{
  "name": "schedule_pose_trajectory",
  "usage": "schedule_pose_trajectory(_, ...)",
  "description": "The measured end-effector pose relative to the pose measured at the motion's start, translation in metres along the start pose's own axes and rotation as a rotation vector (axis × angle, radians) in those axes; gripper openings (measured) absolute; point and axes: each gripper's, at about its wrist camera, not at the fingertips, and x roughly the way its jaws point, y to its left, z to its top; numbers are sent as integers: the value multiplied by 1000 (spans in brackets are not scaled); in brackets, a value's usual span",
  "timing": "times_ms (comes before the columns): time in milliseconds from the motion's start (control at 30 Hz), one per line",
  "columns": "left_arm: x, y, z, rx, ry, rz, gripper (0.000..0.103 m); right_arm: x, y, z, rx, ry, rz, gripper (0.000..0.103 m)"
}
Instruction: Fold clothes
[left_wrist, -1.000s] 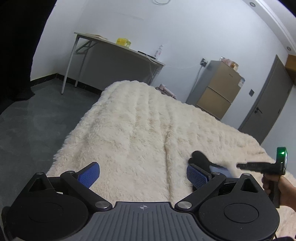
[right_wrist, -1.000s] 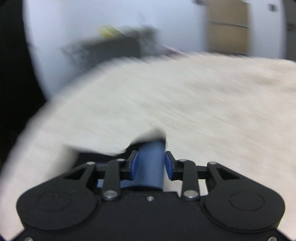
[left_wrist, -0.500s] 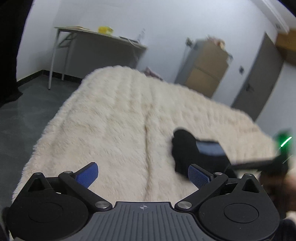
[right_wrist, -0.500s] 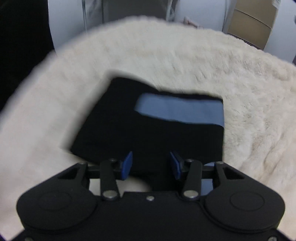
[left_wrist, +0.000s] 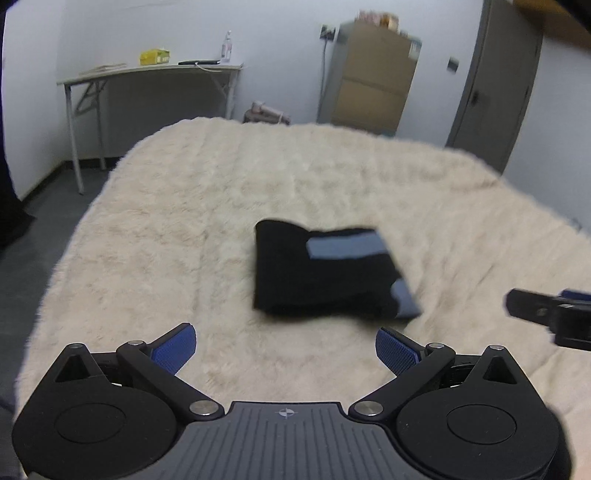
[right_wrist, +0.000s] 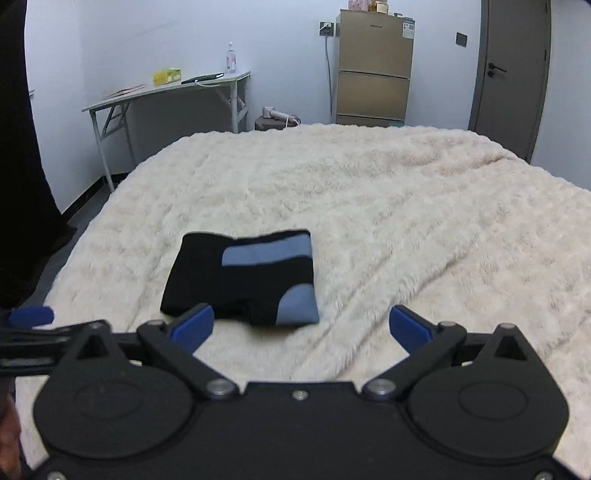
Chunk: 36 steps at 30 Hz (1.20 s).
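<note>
A folded black garment with blue panels (left_wrist: 325, 275) lies flat on the cream fluffy bed cover (left_wrist: 184, 229); it also shows in the right wrist view (right_wrist: 243, 278). My left gripper (left_wrist: 284, 343) is open and empty, just short of the garment's near edge. My right gripper (right_wrist: 301, 326) is open and empty, a little behind and right of the garment. The right gripper's tip shows at the right edge of the left wrist view (left_wrist: 546, 314).
A folding table (right_wrist: 166, 92) with small items stands by the far left wall. A brown cabinet (right_wrist: 373, 70) and a grey door (right_wrist: 513, 74) are at the back. Dark floor (left_wrist: 29, 229) lies left of the bed. A dark curtain (right_wrist: 22, 184) hangs left.
My right gripper let go of the garment, opened wide and drew back. The garment now rests folded on the bed. My left gripper turned to the right toward it, still open.
</note>
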Motion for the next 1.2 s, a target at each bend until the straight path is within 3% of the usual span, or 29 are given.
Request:
schedule_pose_trajectory(200,1,-3,-7,-6,14,7,103,9,19,-20,-34,59,-4,102)
schedule_pose_trajectory(433,2,-13,-11,18,14,25,103,20,36,-19,-26,49,-5,100)
schedule_pose_trajectory(1200,0,-19,-11,30,2,36,103,25,41,-22,-24,32,-13,98)
